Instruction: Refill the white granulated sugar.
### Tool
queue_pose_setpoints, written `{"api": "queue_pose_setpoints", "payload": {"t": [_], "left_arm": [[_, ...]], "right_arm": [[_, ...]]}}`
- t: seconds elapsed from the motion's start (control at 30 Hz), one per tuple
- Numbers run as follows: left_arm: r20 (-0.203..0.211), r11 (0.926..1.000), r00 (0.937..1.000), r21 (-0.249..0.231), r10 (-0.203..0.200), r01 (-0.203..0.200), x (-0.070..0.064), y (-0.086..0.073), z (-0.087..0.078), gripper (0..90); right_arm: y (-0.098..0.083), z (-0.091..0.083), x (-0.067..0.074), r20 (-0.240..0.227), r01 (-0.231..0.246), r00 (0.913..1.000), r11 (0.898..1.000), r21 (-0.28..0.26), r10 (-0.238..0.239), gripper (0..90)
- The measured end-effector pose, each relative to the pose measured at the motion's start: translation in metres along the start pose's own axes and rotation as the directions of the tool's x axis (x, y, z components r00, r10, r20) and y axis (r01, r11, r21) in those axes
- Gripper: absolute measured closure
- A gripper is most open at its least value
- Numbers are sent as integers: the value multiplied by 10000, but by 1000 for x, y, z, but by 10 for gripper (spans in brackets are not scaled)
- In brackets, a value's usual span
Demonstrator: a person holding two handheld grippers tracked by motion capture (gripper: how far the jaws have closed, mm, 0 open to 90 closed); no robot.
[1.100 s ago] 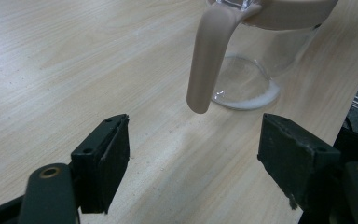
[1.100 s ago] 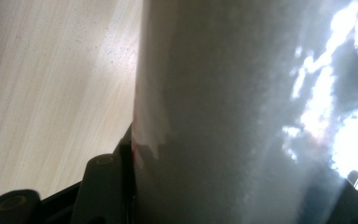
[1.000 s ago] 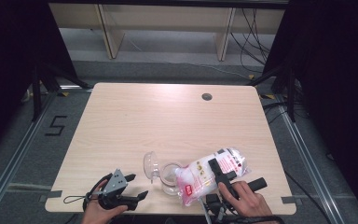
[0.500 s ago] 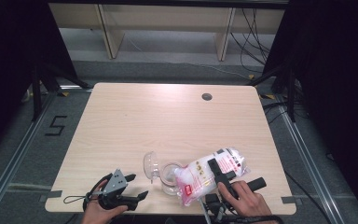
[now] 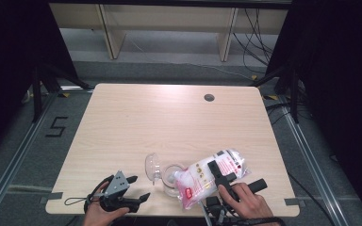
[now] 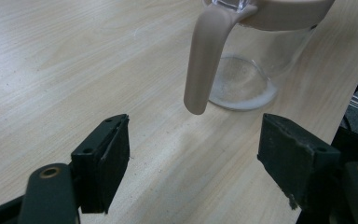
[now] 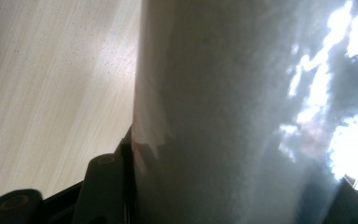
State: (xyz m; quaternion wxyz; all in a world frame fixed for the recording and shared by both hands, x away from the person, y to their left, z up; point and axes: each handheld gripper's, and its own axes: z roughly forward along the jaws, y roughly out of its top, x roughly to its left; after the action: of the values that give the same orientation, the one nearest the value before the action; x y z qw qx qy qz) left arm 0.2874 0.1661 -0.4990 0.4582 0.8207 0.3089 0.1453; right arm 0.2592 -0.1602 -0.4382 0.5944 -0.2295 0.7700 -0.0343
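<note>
Bag tipped over jug at near desk edge; left gripper idle.

High view: right gripper [image 5: 220, 175] pinches the white bag [image 5: 206, 178], long axis slanting down-left to the clear jug [image 5: 170, 178]; left gripper [image 5: 122, 193] sits apart, left of it.
Left gripper view: jaws spread wide, empty, jug handle [image 6: 204, 56] straight ahead.
Right gripper view: jaws clamped on bag film [image 7: 242, 112].

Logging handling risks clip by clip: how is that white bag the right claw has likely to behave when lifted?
The bag looks soft and full, so it probably sags around the right claw. Its glossy film may slip. Tilted over the jug, its contents could shift.
</note>
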Motion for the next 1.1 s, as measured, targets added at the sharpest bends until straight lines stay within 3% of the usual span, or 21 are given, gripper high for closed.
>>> {"api": "queue_pose_setpoints", "payload": {"t": [0.1,0.17,0.23,0.27,0.33,0.43,0.47,0.5,0.57,0.6,0.67,0.7,0.73,0.8,0.83,0.87,0.9,0.93,1.03,1.07,1.1], "left_arm": [[-2,10000,10000,-17,8,-8,0,0,0,247],[-3,9999,9999,-13,-125,125,0,0,0,247],[34,9995,9995,-11,-318,318,-1,-1,0,248],[59,9995,9995,18,-305,305,-1,-1,0,247],[20,9996,9996,-5,-286,286,-1,-1,0,247],[41,9995,9995,3,-321,321,-1,-1,0,248],[59,9995,9995,11,-309,309,-1,-1,0,248],[0,10000,10000,-11,8,-8,0,0,0,248],[20,10000,10000,-34,-4,4,0,0,0,248],[30,10000,10000,-35,-5,5,0,0,0,248],[47,9997,9997,-10,-250,250,-1,-1,0,248],[-21,9997,9998,-82,-221,221,-1,-1,1,247],[-14,10000,10000,-66,-1,1,0,0,1,244],[-98,10000,9999,-8,30,-30,0,0,0,229],[-93,10000,9999,3,-48,48,0,0,0,227],[-108,9995,9995,-33,-302,302,-2,-1,1,214],[-108,9995,9995,-33,-302,302,-2,-1,1,204],[-217,10000,9998,-20,24,-24,0,0,1,197],[-293,10000,9996,-50,-29,28,1,0,0,184],[-293,10000,9996,-47,-41,39,1,0,0,182],[-239,10000,9997,-37,-17,16,1,0,0,182]], "right_arm": [[0,0,0,-13,31,10000,10000,-57,-31,501],[-1,-1,2,-38,-233,9997,9997,80,233,501],[-1,-1,2,-21,-191,9998,9998,77,191,501],[0,-1,0,14,35,10000,10000,15,-35,501],[1,-2,2,-2,-176,9998,9998,108,176,501],[2,0,0,43,75,10000,9999,-80,-75,501],[2,1,-1,-16,68,10000,9999,-92,-68,502],[1,2,0,-36,-34,10000,10000,-64,34,502],[1,3,-3,-89,184,9998,9998,-15,-184,502],[0,3,-1,-6,-132,9999,9999,57,132,502],[-1,4,-3,-4,-51,10000,10000,36,51,502],[-2,4,-1,-23,-365,9993,9992,130,365,502],[-2,4,-2,-38,-290,9996,9995,130,290,503],[-2,3,-4,-45,-10,10000,9999,144,11,503],[-2,2,-4,-178,-75,9998,9997,237,79,503],[-2,2,-5,-13,156,9999,9998,84,-156,503],[-1,2,-2,-86,-305,9995,9994,137,307,503],[0,3,-3,13,-65,10000,10000,1,65,503],[2,4,-7,-179,256,9995,9997,26,-255,503],[3,5,-5,-33,112,9999,9999,-103,-112,503],[4,4,-5,-219,18,9998,10000,94,-16,504]]}}
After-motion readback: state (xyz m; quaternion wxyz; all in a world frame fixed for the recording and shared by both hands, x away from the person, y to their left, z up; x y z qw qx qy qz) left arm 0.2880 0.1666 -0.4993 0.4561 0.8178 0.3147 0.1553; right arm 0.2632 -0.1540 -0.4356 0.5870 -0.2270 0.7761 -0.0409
